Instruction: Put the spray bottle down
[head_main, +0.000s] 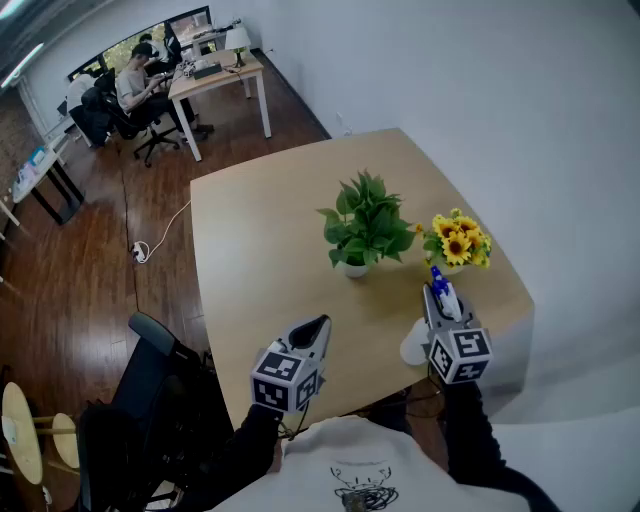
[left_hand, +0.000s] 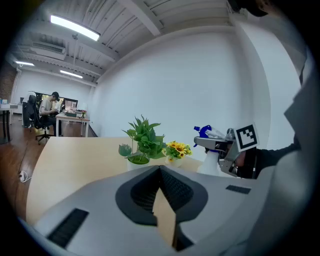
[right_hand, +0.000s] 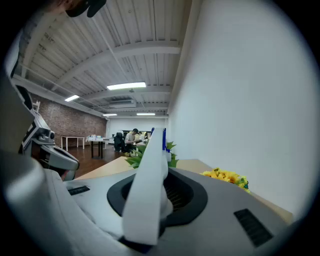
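A white spray bottle (head_main: 414, 345) with a blue trigger head sits between the jaws of my right gripper (head_main: 438, 292), which is shut on it near the table's front right edge. The bottle stands upright; whether its base touches the table I cannot tell. In the right gripper view the spray bottle (right_hand: 147, 185) fills the gap between the jaws of the right gripper (right_hand: 157, 165). The left gripper view shows the spray bottle (left_hand: 210, 161) and the right gripper (left_hand: 215, 143) to the right. My left gripper (head_main: 320, 326) hovers at the front edge, shut and empty, its tips meeting in the left gripper (left_hand: 160, 169) view.
On the light wooden table (head_main: 260, 250) stand a green plant in a white pot (head_main: 362, 228) and a small pot of sunflowers (head_main: 458, 241), just beyond the bottle. A black office chair (head_main: 150, 370) is at the front left. A person sits at a far desk (head_main: 215, 78).
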